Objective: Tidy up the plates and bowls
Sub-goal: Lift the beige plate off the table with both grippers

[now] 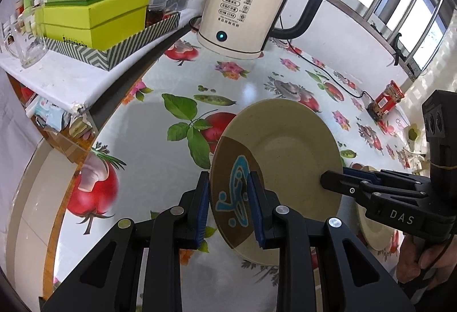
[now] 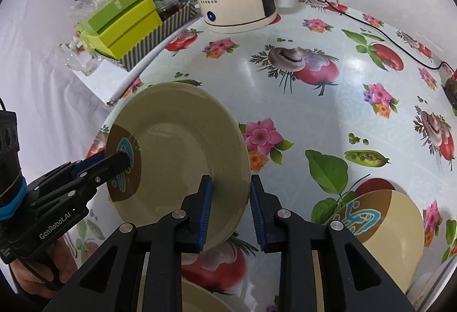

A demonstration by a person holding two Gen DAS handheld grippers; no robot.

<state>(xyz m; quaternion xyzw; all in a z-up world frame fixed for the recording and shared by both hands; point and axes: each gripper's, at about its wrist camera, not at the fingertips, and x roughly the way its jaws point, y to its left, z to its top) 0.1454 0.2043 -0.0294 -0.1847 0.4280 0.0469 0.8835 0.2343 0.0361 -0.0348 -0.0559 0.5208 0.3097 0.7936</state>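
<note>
My left gripper (image 1: 228, 206) and right gripper (image 2: 231, 209) both clamp opposite rims of the tilted plate (image 1: 285, 157), second plate (image 2: 382, 232) lying right.

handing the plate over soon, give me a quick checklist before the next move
1. Left gripper on plate: ok, pads straddle the rim at the brown patch.
2. Right gripper on plate: ok, pads straddle the opposite rim; how tight, cannot tell.
3. Plate clear of the table: ok, held tilted above it.
4. Kettle and its cord out of the way: ok, farther back.
5. Second plate free to stack on: ok, nothing on its visible part.
6. Plate steady with one grip only: cannot tell.
</note>
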